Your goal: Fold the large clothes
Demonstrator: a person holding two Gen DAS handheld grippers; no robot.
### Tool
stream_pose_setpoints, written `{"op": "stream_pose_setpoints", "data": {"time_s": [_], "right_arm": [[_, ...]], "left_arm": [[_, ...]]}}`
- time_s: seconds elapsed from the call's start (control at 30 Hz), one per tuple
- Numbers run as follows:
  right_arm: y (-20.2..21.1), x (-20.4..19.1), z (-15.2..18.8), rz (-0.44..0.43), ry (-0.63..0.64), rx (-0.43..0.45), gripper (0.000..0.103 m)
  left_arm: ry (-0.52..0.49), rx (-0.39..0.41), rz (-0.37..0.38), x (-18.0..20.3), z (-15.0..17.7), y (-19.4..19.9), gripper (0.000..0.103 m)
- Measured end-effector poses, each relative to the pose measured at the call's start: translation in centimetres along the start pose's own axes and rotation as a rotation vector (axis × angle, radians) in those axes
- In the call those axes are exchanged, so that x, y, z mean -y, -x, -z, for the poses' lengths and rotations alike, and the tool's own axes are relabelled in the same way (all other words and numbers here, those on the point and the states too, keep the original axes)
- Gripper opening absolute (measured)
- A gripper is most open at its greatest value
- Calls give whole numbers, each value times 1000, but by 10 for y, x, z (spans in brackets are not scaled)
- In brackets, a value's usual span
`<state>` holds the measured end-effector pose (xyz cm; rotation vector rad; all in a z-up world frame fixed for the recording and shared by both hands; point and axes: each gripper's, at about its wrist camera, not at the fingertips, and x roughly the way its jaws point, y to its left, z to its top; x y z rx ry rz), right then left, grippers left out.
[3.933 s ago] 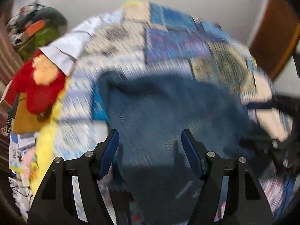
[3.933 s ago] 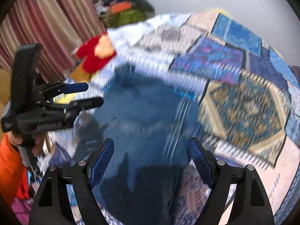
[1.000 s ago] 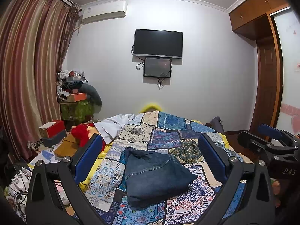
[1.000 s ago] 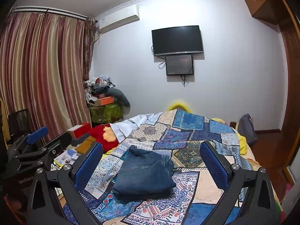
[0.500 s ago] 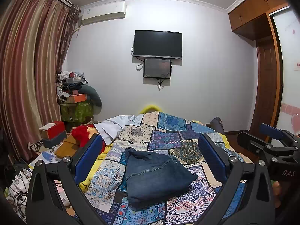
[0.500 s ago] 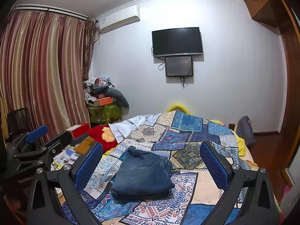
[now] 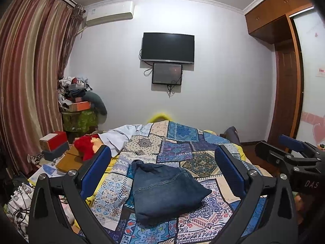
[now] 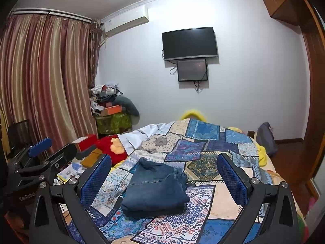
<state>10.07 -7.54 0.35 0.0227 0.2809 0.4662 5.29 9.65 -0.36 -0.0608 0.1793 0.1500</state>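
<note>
While the left gripper (image 7: 162,172) and right gripper (image 8: 164,174) hang spread wide and empty above the patchwork quilt (image 8: 205,142), the folded jeans (image 8: 155,189) lie mid-quilt: heavy, limp denim, seemingly several layers, best pinched at the thick folded edge.

Patchwork bedspread (image 7: 182,152), blue and cream, covering the bed. White cloth (image 7: 119,136) at its far left corner; red plush toy (image 7: 86,145) just beside it. Black television (image 7: 167,47) on the far wall, smaller screen (image 7: 167,73) below. Air conditioner (image 7: 109,14) above striped curtains (image 7: 30,71). Cluttered pile (image 7: 75,93) in the corner. Wooden wardrobe (image 7: 284,61) at right.
</note>
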Motion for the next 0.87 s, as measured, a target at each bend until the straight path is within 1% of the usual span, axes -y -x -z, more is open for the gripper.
{"op": "stream_pose_setpoints", "data": {"time_s": [0.5,0.8,0.87], "right_arm": [[3,1,0,4,-5,4,103],[3,3,-1,3,-14,5,103],[3,4,-1,3,-14,4,103]], "left_arm": [[-33,5,5,3,2,-1,103],[-19,-4,24,0,1,-3,103],[-22,-5,18,-1,1,-3,103]]}}
